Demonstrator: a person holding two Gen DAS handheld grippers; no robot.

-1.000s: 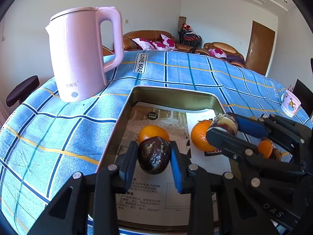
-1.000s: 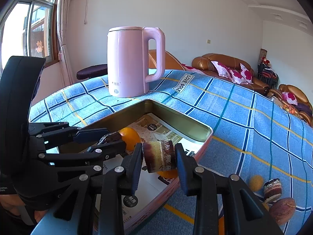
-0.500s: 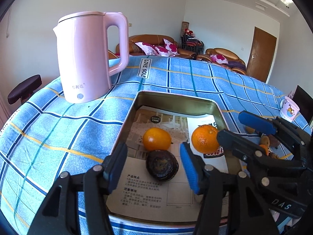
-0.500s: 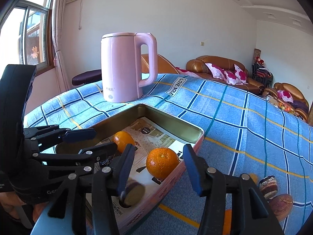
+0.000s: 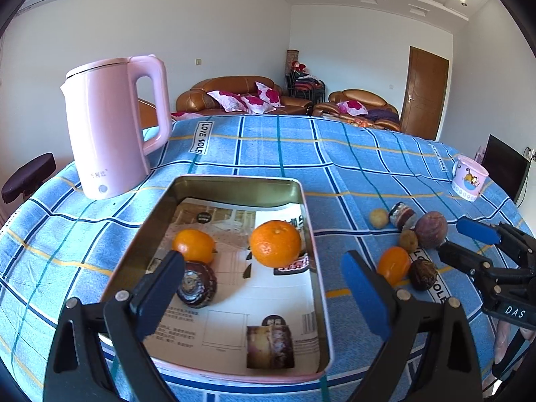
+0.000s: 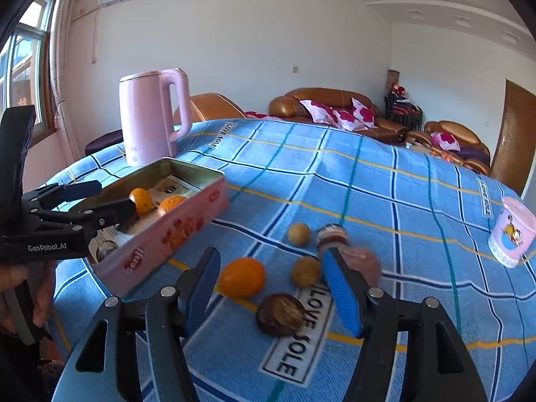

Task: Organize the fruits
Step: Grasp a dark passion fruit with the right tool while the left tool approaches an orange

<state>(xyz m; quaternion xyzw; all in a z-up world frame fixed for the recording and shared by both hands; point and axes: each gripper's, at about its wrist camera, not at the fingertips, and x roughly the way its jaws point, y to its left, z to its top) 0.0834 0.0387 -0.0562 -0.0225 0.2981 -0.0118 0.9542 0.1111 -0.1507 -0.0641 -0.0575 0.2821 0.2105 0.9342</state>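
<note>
Left wrist view: we see the surface (image 5: 351, 154) under a blue checked cloth, carrying a pink kettle (image 5: 110, 124) and a metal tray (image 5: 234, 181). We find two oranges (image 5: 275, 243), a dark passion fruit (image 5: 197, 284) and a cut piece (image 5: 270, 346) inside the tray. We note the left gripper (image 5: 264, 294) empty, jaws spread. Right wrist view: we see the right gripper (image 6: 273, 289) empty, jaws spread, above the loose fruits (image 6: 242, 277) beside the tray.
</note>
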